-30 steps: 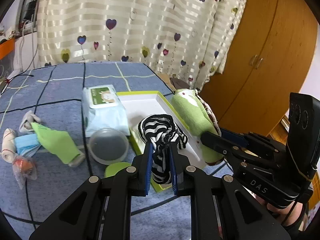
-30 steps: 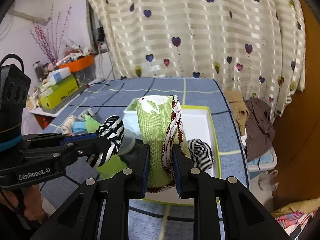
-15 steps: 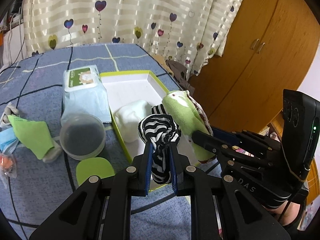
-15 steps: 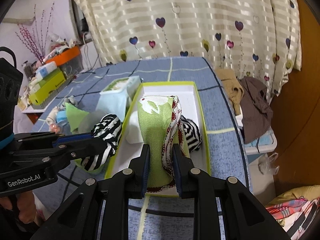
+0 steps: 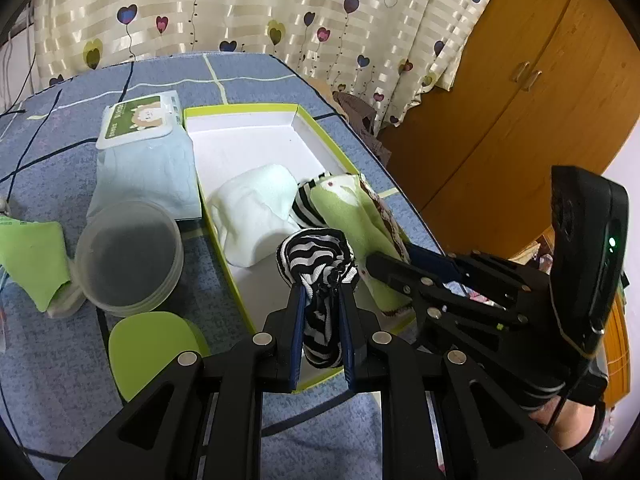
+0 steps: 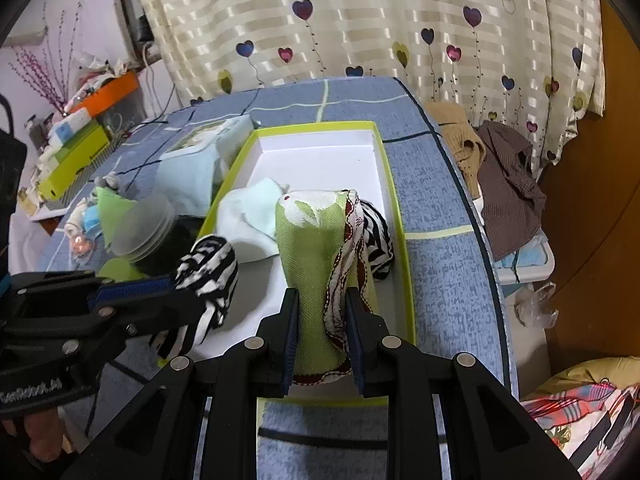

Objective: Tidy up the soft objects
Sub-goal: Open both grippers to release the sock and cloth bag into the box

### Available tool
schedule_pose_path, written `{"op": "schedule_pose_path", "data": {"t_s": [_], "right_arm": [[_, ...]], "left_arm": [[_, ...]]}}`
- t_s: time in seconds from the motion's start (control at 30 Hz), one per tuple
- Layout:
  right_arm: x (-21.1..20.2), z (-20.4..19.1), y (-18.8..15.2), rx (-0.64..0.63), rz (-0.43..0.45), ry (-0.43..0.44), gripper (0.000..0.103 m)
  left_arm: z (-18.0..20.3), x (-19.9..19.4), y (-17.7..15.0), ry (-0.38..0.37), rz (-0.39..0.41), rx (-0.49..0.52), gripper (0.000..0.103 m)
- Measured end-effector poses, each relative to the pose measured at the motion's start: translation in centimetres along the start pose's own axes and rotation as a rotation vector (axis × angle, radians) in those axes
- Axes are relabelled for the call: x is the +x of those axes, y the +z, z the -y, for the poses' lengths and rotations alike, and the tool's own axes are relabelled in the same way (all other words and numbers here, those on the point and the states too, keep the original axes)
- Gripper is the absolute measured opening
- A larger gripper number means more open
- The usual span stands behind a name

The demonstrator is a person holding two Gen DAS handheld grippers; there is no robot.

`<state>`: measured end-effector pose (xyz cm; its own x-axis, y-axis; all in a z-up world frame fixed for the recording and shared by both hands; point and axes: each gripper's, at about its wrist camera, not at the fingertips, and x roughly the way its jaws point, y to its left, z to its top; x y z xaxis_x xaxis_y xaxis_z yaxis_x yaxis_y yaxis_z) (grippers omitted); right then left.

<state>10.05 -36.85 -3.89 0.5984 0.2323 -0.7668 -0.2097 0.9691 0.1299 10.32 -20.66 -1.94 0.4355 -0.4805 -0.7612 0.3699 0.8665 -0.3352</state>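
My left gripper (image 5: 319, 302) is shut on a black-and-white striped sock (image 5: 318, 264), held over the near end of the white box with a lime rim (image 5: 240, 120). My right gripper (image 6: 322, 308) is shut on a rolled green cloth with a red-and-white trim (image 6: 316, 248), also over the box's near end. It shows in the left wrist view (image 5: 352, 216) too, and the striped sock shows in the right wrist view (image 6: 210, 268). Inside the box lie a white sock bundle (image 5: 256, 212) and a second striped sock (image 6: 378, 240).
Left of the box are a pack of wipes (image 5: 140, 148), a clear round tub (image 5: 128, 256), a lime lid (image 5: 152, 348) and a green cloth (image 5: 32, 256). Clothes (image 6: 492, 160) hang off the table's right edge. A wooden wardrobe (image 5: 500, 100) stands to the right.
Both grippers have moved forward and down over the box with their loads still held. The white sock bundle and the second striped sock have come into view inside the box.
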Motion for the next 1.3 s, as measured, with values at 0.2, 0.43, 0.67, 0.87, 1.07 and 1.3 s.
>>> {"op": "schedule_pose_path", "data": {"t_s": [0.2, 0.43, 0.67, 0.87, 1.07, 1.3], "right_arm": [[1.8, 0.6, 1.4, -0.004, 0.001, 0.01, 0.022], [3.3, 1.1, 3.3, -0.014, 0.011, 0.028, 0.023], [2.6, 1.7, 3.0, 0.003, 0.033, 0.058, 0.034], [1.1, 1.8, 2.6, 0.001, 0.065, 0.067, 0.037], [-0.1, 2.2, 2.4, 0.014, 0.081, 0.052, 0.038], [-1.5, 2.2, 1.9, 0.019, 0.091, 0.032, 0.04]], "left_arm": [[-0.5, 0.9, 0.7, 0.015, -0.008, -0.017, 0.017], [-0.8, 1.7, 1.4, 0.036, -0.011, -0.035, 0.017], [-0.9, 2.8, 2.2, 0.055, -0.018, -0.049, 0.017], [-0.8, 3.4, 2.4, 0.068, -0.033, -0.063, 0.018], [-0.6, 3.1, 2.4, 0.069, -0.019, -0.064, 0.032], [-0.3, 1.6, 2.0, 0.064, 0.021, -0.058, 0.039]]}}
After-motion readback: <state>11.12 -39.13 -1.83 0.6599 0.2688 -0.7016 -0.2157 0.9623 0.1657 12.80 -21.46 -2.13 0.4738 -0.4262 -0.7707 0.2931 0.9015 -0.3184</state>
